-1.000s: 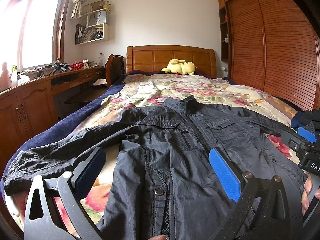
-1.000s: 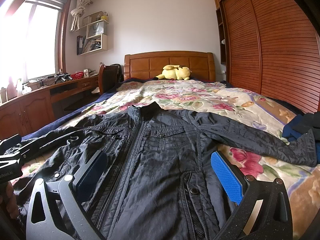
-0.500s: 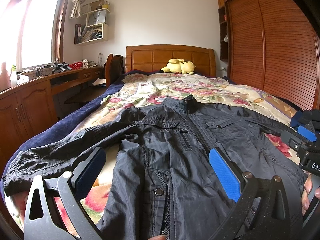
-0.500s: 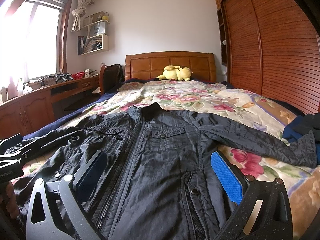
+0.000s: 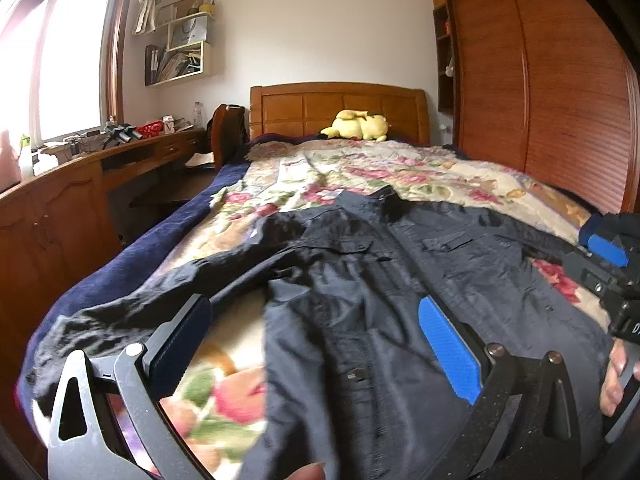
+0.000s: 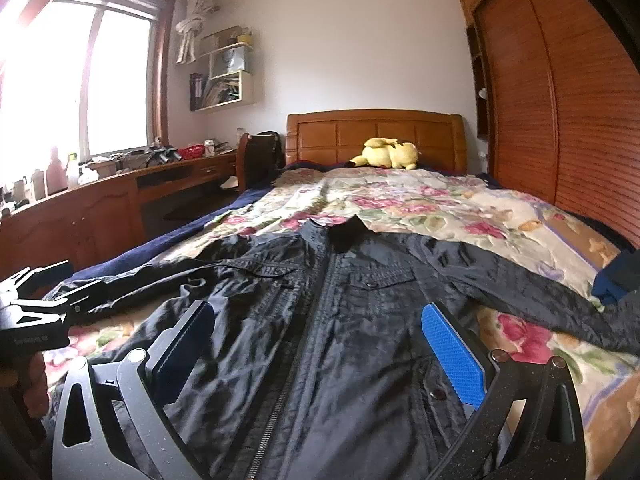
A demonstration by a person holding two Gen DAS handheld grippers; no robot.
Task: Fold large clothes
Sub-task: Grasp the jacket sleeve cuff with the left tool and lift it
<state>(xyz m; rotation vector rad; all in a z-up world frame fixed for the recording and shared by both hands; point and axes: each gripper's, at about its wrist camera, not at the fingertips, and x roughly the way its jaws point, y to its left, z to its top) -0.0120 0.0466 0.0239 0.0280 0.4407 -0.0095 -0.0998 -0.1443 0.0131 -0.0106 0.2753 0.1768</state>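
Observation:
A black zip jacket (image 5: 360, 280) lies face up on the floral bedspread, collar toward the headboard, sleeves spread to both sides. It also fills the right wrist view (image 6: 328, 328). My left gripper (image 5: 312, 332) is open and empty, held above the jacket's left front panel and left sleeve. My right gripper (image 6: 316, 344) is open and empty, held above the zip line near the hem. Each gripper's body shows at the edge of the other view, the right gripper (image 5: 612, 272) and the left gripper (image 6: 36, 312).
The floral bedspread (image 6: 420, 204) covers the bed, with a yellow plush toy (image 6: 388, 154) at the wooden headboard. A wooden desk (image 6: 112, 196) and chair (image 6: 260, 156) stand left. A louvred wardrobe (image 6: 560, 120) stands right. Blue folded cloth (image 6: 616, 276) lies at the right bed edge.
Both grippers have moved slightly, and the left wrist view is now blurred. The right wrist view has tilted up a little. The jacket lies as before.

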